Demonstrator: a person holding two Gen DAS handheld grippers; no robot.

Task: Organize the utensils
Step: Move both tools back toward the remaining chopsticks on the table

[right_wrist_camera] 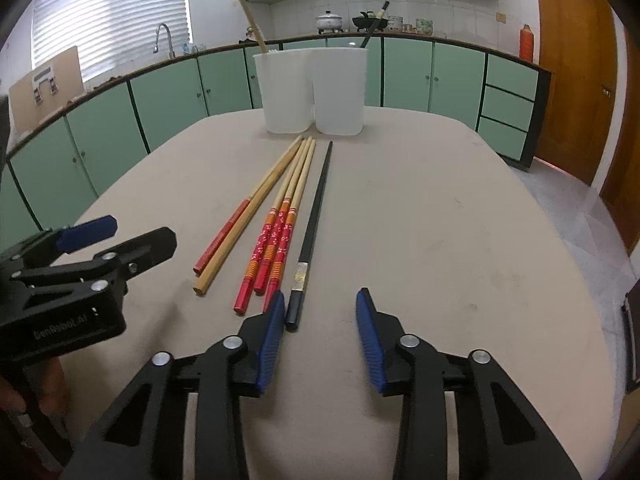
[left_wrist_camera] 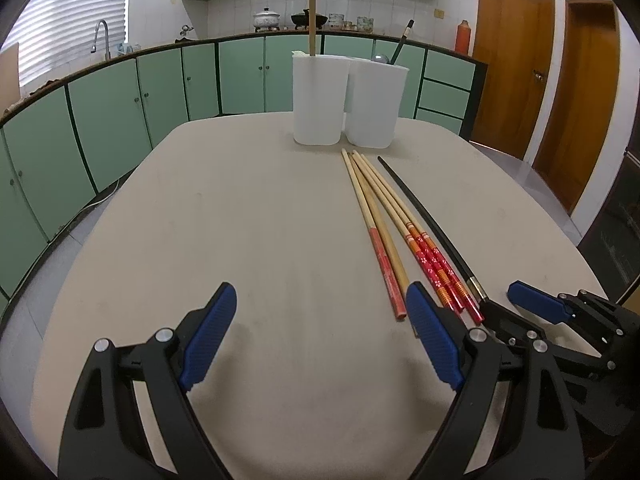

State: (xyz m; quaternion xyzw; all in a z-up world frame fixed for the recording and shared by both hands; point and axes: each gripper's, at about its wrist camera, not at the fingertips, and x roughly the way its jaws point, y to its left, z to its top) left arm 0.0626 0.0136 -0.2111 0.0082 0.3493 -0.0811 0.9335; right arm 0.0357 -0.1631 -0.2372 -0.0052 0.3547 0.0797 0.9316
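The left gripper [left_wrist_camera: 322, 334] is spread wide over bare table [left_wrist_camera: 240, 220], holding nothing; its body, seen from the right wrist, reads "GenRobot.AI". The right gripper [right_wrist_camera: 320, 330] is also spread, empty, just near the black chopstick [right_wrist_camera: 314, 224]. Left of that lie bamboo chopsticks [right_wrist_camera: 280, 216]. Farther off stand two white holders [right_wrist_camera: 312, 92].

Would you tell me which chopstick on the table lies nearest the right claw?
The black chopstick, the only dark one, at the right edge of the row; its butt lies beside the right claw.
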